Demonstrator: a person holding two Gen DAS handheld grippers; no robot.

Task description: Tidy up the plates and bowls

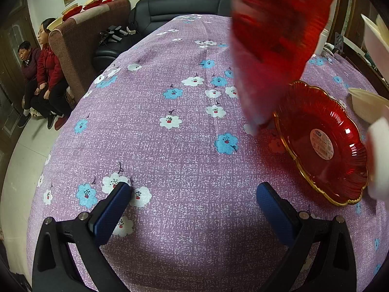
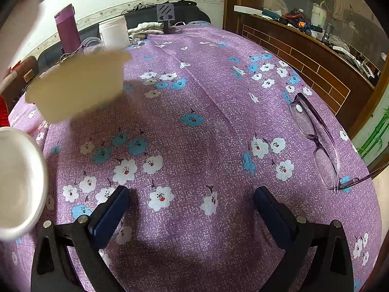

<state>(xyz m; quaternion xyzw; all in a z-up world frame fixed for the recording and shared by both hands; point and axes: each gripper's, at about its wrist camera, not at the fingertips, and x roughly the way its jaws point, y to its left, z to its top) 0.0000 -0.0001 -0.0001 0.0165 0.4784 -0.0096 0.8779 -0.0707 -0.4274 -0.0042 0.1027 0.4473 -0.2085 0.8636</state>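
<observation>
In the left wrist view a red plate with a gold scalloped rim (image 1: 323,143) lies on the purple flowered tablecloth (image 1: 170,146) at the right. A second red plate (image 1: 274,39), blurred, is in the air above and behind it. Cream-white dishes (image 1: 369,104) show at the right edge. My left gripper (image 1: 194,192) is open and empty above the cloth, left of the lying plate. In the right wrist view a blurred cream dish (image 2: 77,85) hangs in the air at the left and a white bowl (image 2: 19,182) sits at the left edge. My right gripper (image 2: 192,194) is open and empty.
Purple-framed glasses (image 2: 316,141) lie on the cloth at the right. A purple flask (image 2: 66,28) and a white tub (image 2: 114,32) stand at the table's far end. Two people (image 1: 41,73) sit by a sofa (image 1: 170,12) beyond the table. A wooden cabinet (image 2: 304,56) stands at the right.
</observation>
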